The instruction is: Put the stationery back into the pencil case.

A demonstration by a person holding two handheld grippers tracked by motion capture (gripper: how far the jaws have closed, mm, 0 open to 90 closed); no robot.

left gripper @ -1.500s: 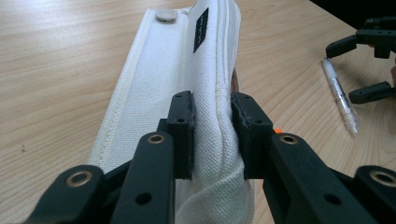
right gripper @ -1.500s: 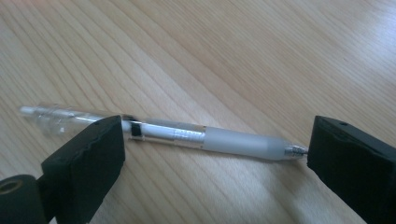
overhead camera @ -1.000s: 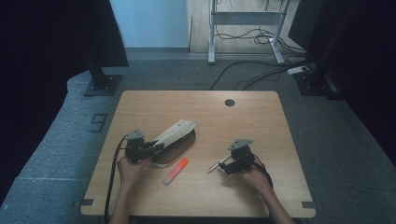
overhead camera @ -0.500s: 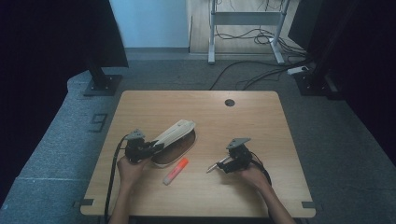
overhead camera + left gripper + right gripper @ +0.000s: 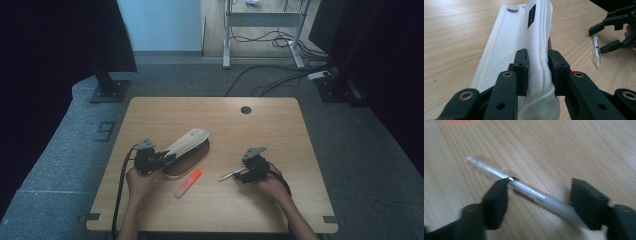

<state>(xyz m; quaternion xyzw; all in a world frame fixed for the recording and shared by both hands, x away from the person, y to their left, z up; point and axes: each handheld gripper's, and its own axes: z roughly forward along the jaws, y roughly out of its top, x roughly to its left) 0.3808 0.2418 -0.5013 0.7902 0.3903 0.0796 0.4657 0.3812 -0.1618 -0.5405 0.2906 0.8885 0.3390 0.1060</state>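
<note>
Right gripper view: pen (image 5: 529, 191) lies slantwise between half-closed, just-closing jaws; left jaws pinch the white pouch (image 5: 524, 37).

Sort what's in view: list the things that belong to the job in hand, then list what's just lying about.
In the job:
- white pencil case, pinched by the left gripper
- clear pen, lying between the jaws of the right gripper, which have just been closing

Lying about:
- orange marker on the table
- cables on the floor

Pen (image 5: 529, 191) blurred; tip behind jaw.
</note>
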